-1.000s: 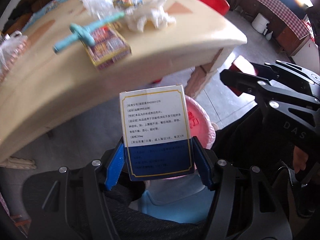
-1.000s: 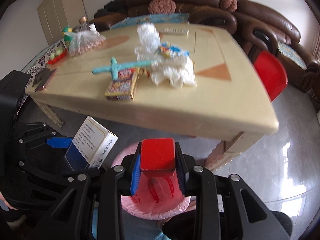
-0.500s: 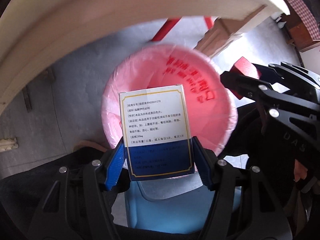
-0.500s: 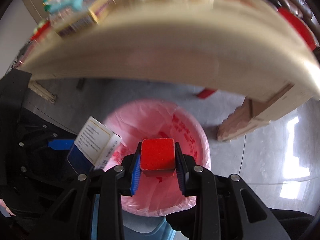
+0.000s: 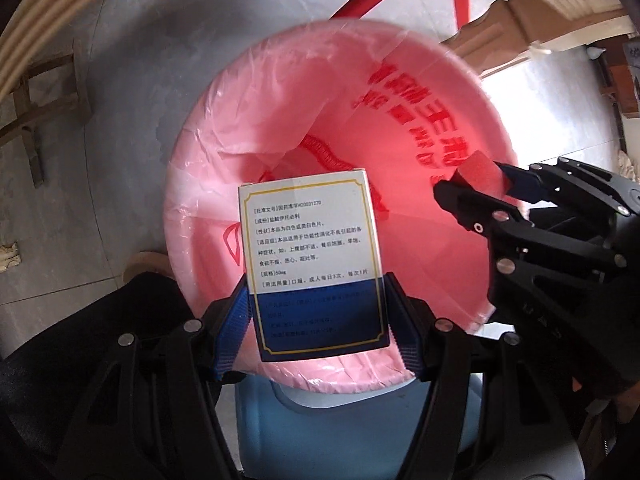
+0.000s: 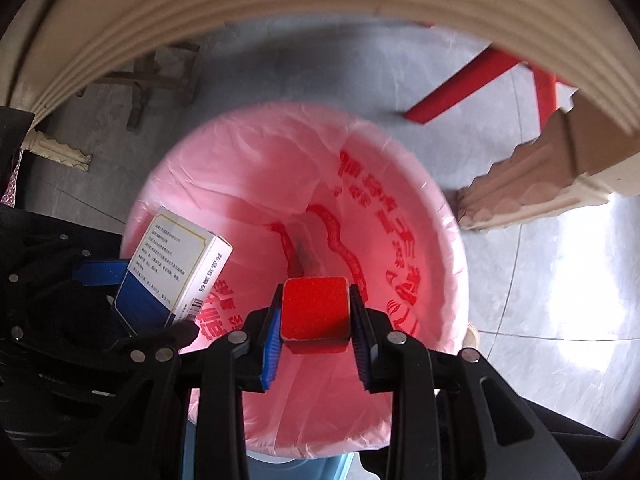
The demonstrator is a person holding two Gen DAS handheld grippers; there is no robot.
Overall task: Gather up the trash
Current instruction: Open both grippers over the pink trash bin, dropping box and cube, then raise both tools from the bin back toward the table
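Observation:
My left gripper (image 5: 316, 320) is shut on a white and blue medicine box (image 5: 310, 248) and holds it upright over the open mouth of a bin lined with a pink bag (image 5: 400, 92). My right gripper (image 6: 314, 318) is shut on a red sponge block (image 6: 314, 312) and holds it over the same pink-lined bin (image 6: 248, 168). The medicine box (image 6: 176, 264) shows at the left in the right wrist view, and the red sponge block (image 5: 480, 176) with the right gripper shows at the right in the left wrist view. The bag looks nearly empty inside.
The beige table's edge (image 6: 240, 12) arches above the bin. A carved table leg (image 6: 532, 184) stands right of it. Red stool legs (image 6: 472, 92) stand behind it on the grey tiled floor (image 6: 540, 280). The bin's blue body (image 5: 360, 420) is below my left gripper.
Both grippers have dropped from table height and tilted downward, carrying the box and the sponge over the pink bin. The table top and its trash have left the view.

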